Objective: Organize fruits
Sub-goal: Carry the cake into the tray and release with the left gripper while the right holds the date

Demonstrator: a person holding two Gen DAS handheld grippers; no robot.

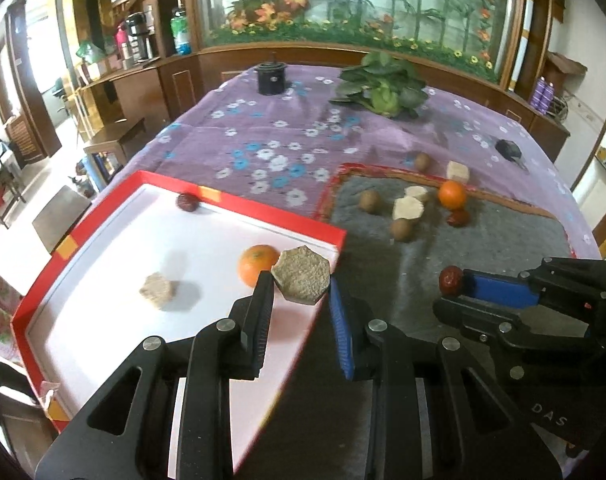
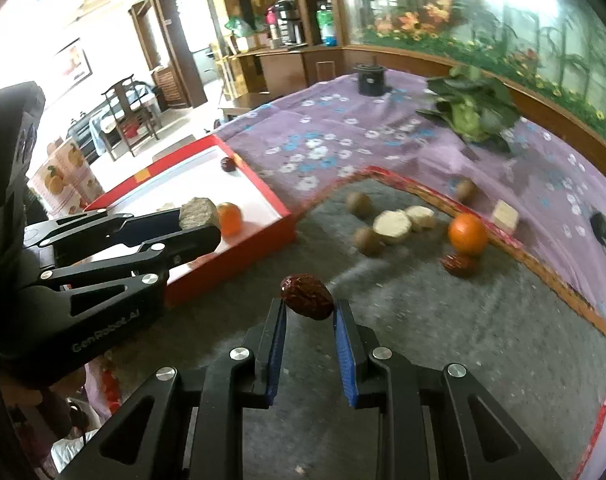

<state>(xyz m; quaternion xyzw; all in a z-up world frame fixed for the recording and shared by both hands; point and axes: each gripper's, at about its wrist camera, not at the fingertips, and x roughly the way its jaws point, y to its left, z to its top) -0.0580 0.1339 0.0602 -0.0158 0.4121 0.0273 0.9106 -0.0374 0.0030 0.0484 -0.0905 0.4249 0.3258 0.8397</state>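
Beside red tray (image 1: 327, 236) rim, bare mat (image 1: 483, 248).

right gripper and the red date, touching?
Touching. The right wrist view shows the red date pinched between both blue pads of the right gripper, lifted clear of the grey mat.

You're in somebody's home, a lived-in dining or sitting room. The table (image 1: 263, 136) wears a purple flowered cloth (image 1: 355, 140), dark wood cabinetry (image 1: 143, 92) lines the wall with thermos flasks (image 1: 137, 40) on the counter, a big glass-fronted plant display (image 1: 363, 4) runs behind, and a wooden armchair (image 2: 129, 114) sits further back.
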